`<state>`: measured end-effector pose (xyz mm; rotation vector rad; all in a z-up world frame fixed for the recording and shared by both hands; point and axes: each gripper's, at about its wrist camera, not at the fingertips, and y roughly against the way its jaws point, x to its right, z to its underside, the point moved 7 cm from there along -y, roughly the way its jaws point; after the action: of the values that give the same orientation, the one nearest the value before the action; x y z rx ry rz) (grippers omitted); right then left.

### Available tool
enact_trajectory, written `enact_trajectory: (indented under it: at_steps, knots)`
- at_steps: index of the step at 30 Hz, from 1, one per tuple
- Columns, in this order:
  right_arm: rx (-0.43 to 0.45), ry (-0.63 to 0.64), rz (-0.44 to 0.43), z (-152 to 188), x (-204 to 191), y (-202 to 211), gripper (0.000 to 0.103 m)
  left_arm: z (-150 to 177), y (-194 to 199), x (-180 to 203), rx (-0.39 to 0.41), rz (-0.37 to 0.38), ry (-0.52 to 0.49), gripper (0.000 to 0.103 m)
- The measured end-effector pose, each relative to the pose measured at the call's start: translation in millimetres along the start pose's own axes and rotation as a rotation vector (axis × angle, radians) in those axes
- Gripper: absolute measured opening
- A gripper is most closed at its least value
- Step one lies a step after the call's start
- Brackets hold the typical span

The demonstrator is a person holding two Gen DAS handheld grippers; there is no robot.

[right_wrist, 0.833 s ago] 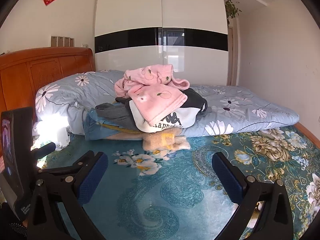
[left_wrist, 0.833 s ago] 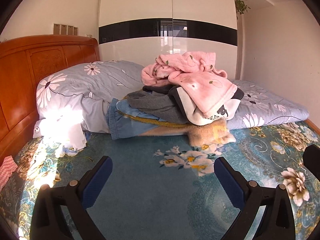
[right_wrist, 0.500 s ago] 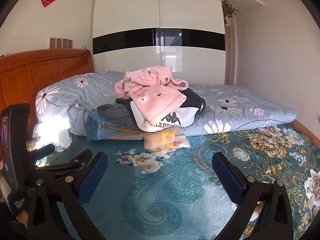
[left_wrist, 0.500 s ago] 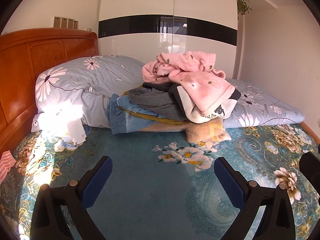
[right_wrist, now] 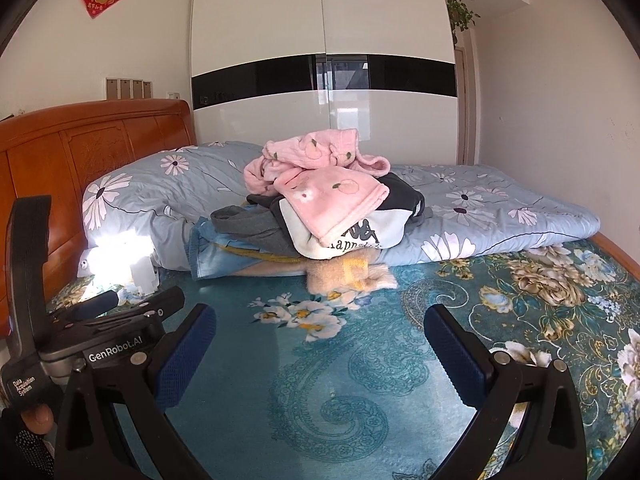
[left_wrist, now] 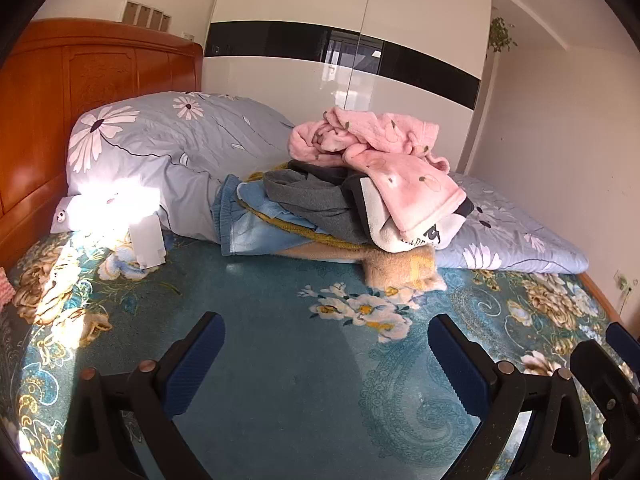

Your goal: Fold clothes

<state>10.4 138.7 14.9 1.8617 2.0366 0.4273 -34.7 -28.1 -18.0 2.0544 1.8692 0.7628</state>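
A pile of clothes [left_wrist: 360,196] lies on the bed against the grey floral quilt. On top is a pink fleece garment [left_wrist: 384,160], under it a black and white top [left_wrist: 404,228], a grey garment [left_wrist: 308,200], blue denim [left_wrist: 248,228] and a tan fluffy piece [left_wrist: 404,272]. The pile also shows in the right wrist view [right_wrist: 320,208]. My left gripper [left_wrist: 326,356] is open and empty over the teal bedspread, short of the pile. My right gripper [right_wrist: 320,348] is open and empty too, with the left gripper's body at its left [right_wrist: 100,340].
The teal floral bedspread [left_wrist: 280,360] covers the bed in front. A grey floral pillow and quilt [left_wrist: 168,148] lie along the far side. An orange wooden headboard [left_wrist: 60,100] stands at left. A small white object [left_wrist: 148,244] sits in the sunlit patch. A white wardrobe [right_wrist: 324,80] is behind.
Both grippers have shifted slightly; the left view has tilted up and swung right a little. The jaws stay open and the pile has not moved.
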Motion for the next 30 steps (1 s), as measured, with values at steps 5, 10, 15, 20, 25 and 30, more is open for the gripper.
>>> enact_trajectory:
  at_steps: [5, 10, 15, 20, 25, 30]
  knots:
    - [0.000, 0.002, 0.026, 2.2, 4.4, 5.4, 0.103, -2.4, 4.8, -5.0, 0.006, 0.031, 0.033, 0.103]
    - [-0.006, -0.042, 0.054, 9.1, 16.4, 9.7, 0.103, 1.7, 6.1, -1.0, -0.033, 0.075, 0.041, 0.103]
    - [-0.026, -0.071, 0.049, 18.0, 24.2, 6.5, 0.103, 6.7, 4.5, 1.2, -0.062, 0.059, 0.018, 0.103]
    - [-0.047, -0.070, 0.022, 19.2, 30.1, -9.4, 0.103, 6.1, -6.2, -1.7, -0.072, 0.014, 0.004, 0.103]
    - [-0.063, -0.081, 0.015, 21.1, 43.4, -29.0, 0.103, 1.9, -36.8, 2.0, -0.138, 0.025, 0.048, 0.103]
    - [-0.097, -0.133, 0.006, 23.2, 59.7, -53.7, 0.103, -7.5, -52.6, 13.3, -0.121, -0.001, 0.008, 0.103]
